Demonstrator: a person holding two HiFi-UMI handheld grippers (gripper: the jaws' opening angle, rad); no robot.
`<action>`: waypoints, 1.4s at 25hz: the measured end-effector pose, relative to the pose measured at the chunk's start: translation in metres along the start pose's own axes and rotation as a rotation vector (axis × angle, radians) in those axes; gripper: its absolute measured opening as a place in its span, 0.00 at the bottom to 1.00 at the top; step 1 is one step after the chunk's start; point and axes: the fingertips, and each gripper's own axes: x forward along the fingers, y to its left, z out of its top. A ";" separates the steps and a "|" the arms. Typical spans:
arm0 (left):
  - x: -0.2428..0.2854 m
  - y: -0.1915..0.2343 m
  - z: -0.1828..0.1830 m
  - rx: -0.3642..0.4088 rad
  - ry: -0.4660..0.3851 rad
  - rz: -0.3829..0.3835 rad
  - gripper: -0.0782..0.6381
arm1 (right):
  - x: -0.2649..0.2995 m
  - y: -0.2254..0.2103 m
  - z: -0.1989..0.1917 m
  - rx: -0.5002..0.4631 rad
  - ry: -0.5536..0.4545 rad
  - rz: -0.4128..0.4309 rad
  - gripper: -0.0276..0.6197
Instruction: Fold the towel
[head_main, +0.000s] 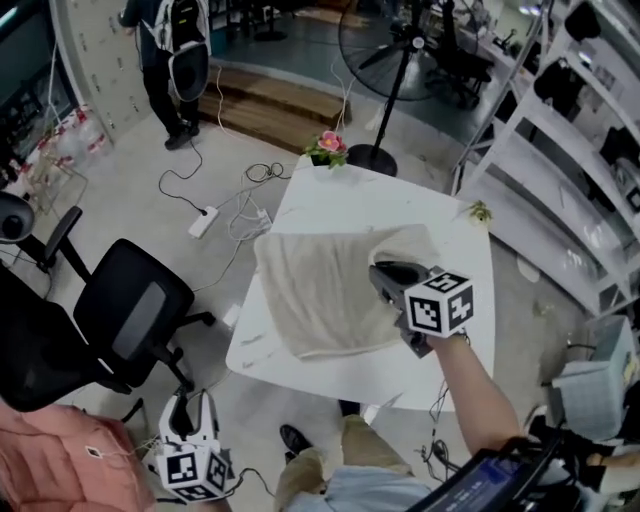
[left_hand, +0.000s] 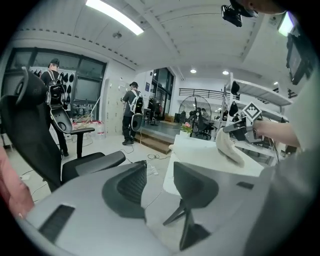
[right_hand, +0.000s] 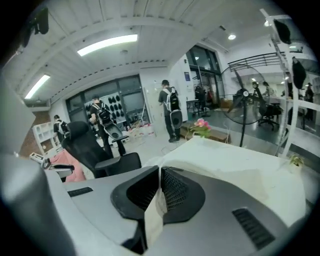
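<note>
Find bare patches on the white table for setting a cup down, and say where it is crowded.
Bare: the far strip of table between flower and green sprig, and the near strip beside the towel. Crowded: the middle, under towel and right gripper.

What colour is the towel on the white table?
The towel is pale cream, a shade darker than the table. The head view shows it best.

Cream towel (head_main: 320, 290) on a white bench (head_main: 330, 200); pink flowers (head_main: 328, 145) at the bench's far corner; black chair (head_main: 130, 320) left of the bench. The right tool (head_main: 388, 272) and left tool (head_main: 187, 408) are grey (cubes patterned with black-and-white squares).
</note>
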 end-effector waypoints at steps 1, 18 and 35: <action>-0.004 0.006 -0.003 -0.007 0.000 0.008 0.35 | 0.011 0.018 -0.007 -0.026 0.024 0.028 0.09; -0.022 0.018 -0.039 -0.024 0.055 0.005 0.35 | 0.109 0.089 -0.156 -0.221 0.342 0.134 0.17; -0.030 0.003 -0.025 -0.026 0.021 -0.009 0.34 | 0.113 0.177 -0.179 -0.577 0.360 0.203 0.30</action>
